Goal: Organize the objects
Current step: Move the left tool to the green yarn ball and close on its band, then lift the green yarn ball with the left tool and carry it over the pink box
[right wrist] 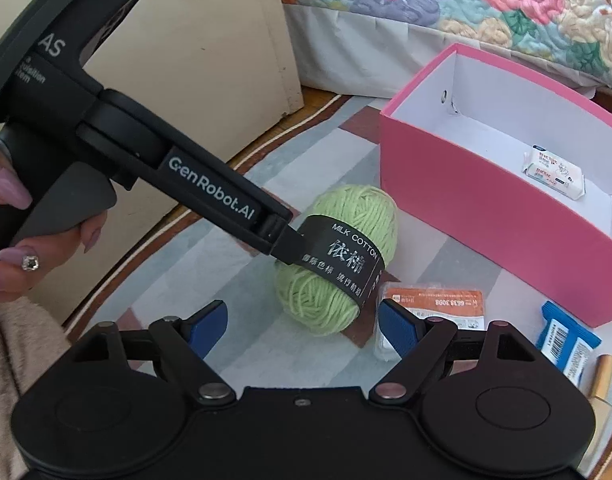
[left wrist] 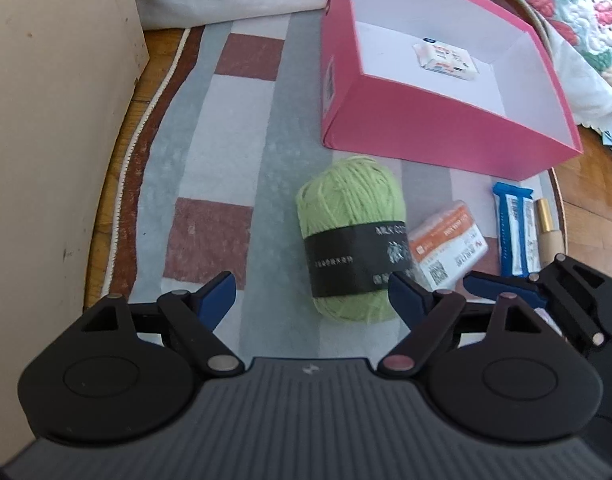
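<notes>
Green yarn ball [left wrist: 348,240] lies just in front of the pink box [left wrist: 426,136]; left gripper [left wrist: 312,292] spread wide around it, right gripper [right wrist: 302,320] agape, both empty.

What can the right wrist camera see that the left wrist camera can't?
Only the right wrist view shows the person's hand holding the left gripper's handle, and two small holes in the box wall.

Only the left wrist view shows the white label on the box's outer side.

Both show the green yarn ball, the pink box with a white packet inside, the orange packet, the blue packet and the open left gripper.
</notes>
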